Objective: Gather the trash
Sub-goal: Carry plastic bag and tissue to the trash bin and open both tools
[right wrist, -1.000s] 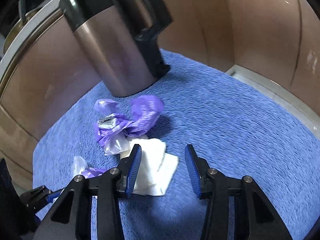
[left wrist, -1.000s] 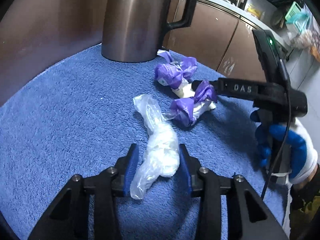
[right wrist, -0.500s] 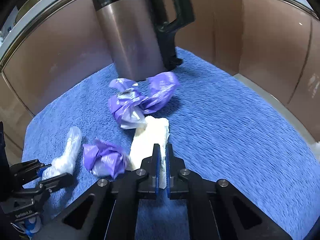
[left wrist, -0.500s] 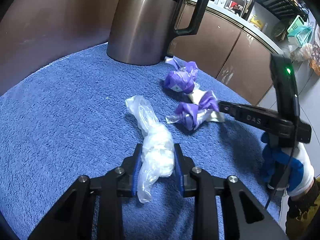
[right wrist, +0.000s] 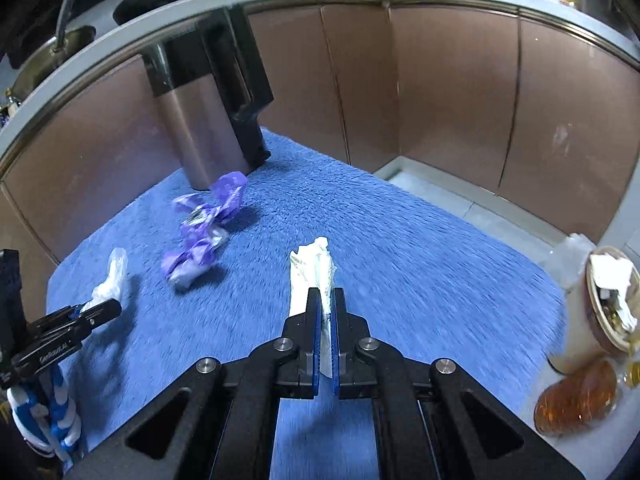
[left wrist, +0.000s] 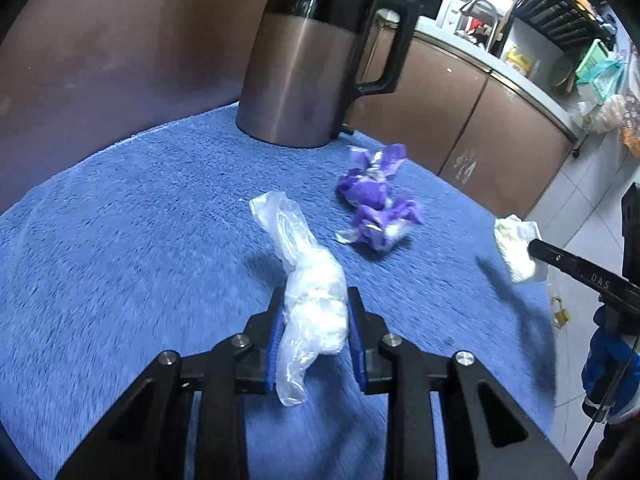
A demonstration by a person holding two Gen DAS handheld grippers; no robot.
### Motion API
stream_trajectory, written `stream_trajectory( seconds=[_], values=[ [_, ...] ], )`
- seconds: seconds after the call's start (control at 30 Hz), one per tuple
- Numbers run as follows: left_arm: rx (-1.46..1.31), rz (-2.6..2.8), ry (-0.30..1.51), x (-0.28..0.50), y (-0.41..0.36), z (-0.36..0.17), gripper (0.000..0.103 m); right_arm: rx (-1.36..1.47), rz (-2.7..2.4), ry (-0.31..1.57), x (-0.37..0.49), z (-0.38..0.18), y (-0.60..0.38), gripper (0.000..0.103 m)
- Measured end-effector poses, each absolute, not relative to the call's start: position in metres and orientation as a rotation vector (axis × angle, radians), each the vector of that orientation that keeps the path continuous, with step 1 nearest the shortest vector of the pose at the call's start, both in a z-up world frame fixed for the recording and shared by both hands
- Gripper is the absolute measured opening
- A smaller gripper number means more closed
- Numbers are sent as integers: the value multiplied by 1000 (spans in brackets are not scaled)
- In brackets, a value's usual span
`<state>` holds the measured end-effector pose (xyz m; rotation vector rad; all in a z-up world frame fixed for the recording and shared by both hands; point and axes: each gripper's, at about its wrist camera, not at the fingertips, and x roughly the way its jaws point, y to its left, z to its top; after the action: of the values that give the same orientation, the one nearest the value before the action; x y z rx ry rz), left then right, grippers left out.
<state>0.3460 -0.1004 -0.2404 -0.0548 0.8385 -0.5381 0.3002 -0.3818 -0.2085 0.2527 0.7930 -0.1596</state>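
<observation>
Both grippers grip trash; only the right wrist view shows a bin (right wrist: 610,300).

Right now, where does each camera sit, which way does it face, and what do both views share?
Left wrist: rides the left gripper, facing down over the blue towel; its fingers clamp a clear plastic bag wad; a gloved hand shows at right.
Right wrist: rides the right gripper, facing down at the towel; it pinches a white crumpled tissue.
Shared: steel kettle, purple wrappers, both held items, each other's gripper.
</observation>
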Motion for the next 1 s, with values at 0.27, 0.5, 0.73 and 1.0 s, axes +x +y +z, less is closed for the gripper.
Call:
stream_trajectory(
  seconds=[0.27, 0.5, 0.73, 1.0],
  values=[
    [-7, -521, 684, 269, -82, -173, 26, 266, -120, 702, 231, -167, -348, 4],
    [67, -438, 545, 201, -62, -126, 26, 242, -63, 596, 182, -120, -306, 4],
    [82, -408, 475, 156, -42, -103, 26, 218, -46, 524, 131, -83, -274, 4],
    [64, -387, 430, 127, -19, -96, 26, 195, -68, 486, 91, -67, -253, 4]
  ],
)
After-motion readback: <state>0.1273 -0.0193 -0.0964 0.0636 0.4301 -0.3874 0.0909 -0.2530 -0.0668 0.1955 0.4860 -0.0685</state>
